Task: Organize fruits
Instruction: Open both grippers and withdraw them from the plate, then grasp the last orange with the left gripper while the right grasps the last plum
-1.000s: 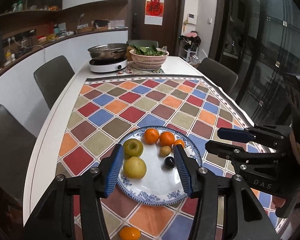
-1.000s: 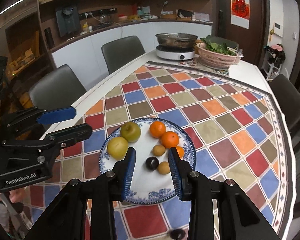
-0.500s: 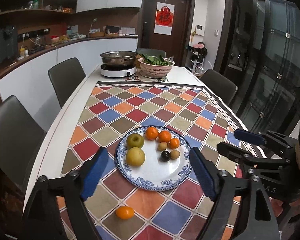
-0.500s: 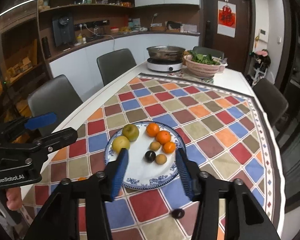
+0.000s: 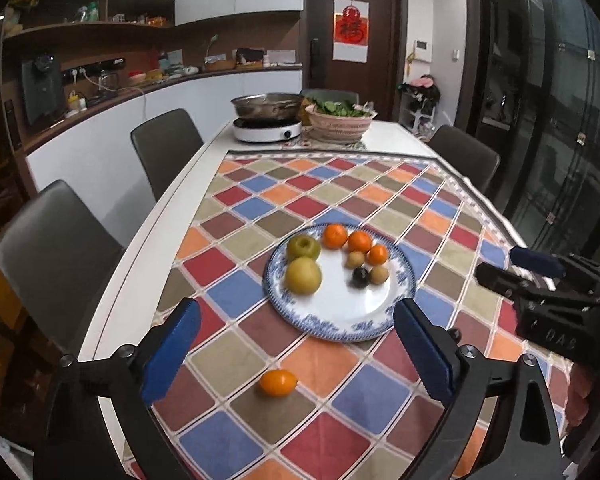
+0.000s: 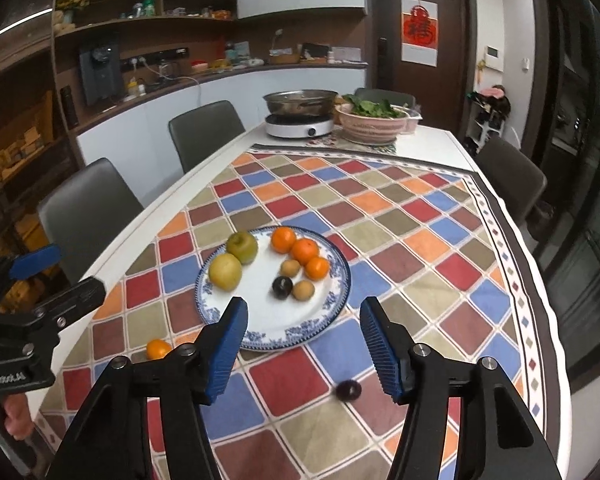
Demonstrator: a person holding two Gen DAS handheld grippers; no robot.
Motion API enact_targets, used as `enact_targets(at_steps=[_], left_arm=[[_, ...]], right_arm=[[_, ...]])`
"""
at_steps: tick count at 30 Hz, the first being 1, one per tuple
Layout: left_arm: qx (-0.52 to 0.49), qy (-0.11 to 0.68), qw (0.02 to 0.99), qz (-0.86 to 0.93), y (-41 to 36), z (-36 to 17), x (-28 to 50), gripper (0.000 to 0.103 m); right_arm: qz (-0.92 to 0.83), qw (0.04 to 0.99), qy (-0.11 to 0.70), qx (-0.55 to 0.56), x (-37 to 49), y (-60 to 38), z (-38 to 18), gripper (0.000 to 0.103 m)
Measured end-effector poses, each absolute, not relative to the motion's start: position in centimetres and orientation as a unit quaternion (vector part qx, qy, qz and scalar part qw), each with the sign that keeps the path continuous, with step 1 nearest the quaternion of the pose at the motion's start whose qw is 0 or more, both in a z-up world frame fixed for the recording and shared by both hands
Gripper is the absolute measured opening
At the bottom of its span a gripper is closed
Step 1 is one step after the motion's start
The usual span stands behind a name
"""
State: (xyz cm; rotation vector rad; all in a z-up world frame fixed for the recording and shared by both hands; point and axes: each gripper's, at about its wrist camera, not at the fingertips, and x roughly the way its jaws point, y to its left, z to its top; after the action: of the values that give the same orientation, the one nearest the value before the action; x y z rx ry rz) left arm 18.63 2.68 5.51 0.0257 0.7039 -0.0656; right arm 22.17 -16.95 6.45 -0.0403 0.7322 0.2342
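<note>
Right gripper [image 6: 304, 340] jaws apart, empty, above plate [image 6: 332, 300] of fruit, dark plum [image 6: 349, 390] on tablecloth [image 6: 400, 240]

Oranges [image 6: 283, 239] four, apples [image 6: 242, 247] two, plums [image 6: 282, 287] two, kiwis [image 6: 290, 267] two, plate [image 6: 276, 334] one.

Checkered tablecloth [image 5: 340, 184] covers most of white table [image 5: 172, 200]. At far end: steel pan [image 5: 266, 104] on white hotplate [image 5: 266, 130], w/ basket of greens [image 5: 340, 122] just right of it. Grey chairs [image 5: 166, 148] along both sides. Brown door [image 5: 356, 40] w/ red poster [image 5: 351, 30] behind.
</note>
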Motion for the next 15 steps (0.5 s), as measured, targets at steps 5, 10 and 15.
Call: enact_targets(at_steps=[5, 10, 15], left_arm=[[0.008, 0.355, 0.935, -0.009, 3.1, 3.7, 18.1, 0.1], [0.008, 0.372, 0.928, -0.001, 3.3, 1.9, 17.9, 0.101], [0.017, 0.395, 0.919, 0.01, 3.5, -0.2, 17.8, 0.101]], right_arm=[[0.093, 0.924, 0.371, -0.014, 22.2, -17.6, 5.0, 0.059], [0.075, 0.921, 0.382, 0.001, 22.0, -18.0, 3.7, 0.059], [0.057, 0.917, 0.395, 0.0, 21.8, -18.1, 1.8, 0.059]])
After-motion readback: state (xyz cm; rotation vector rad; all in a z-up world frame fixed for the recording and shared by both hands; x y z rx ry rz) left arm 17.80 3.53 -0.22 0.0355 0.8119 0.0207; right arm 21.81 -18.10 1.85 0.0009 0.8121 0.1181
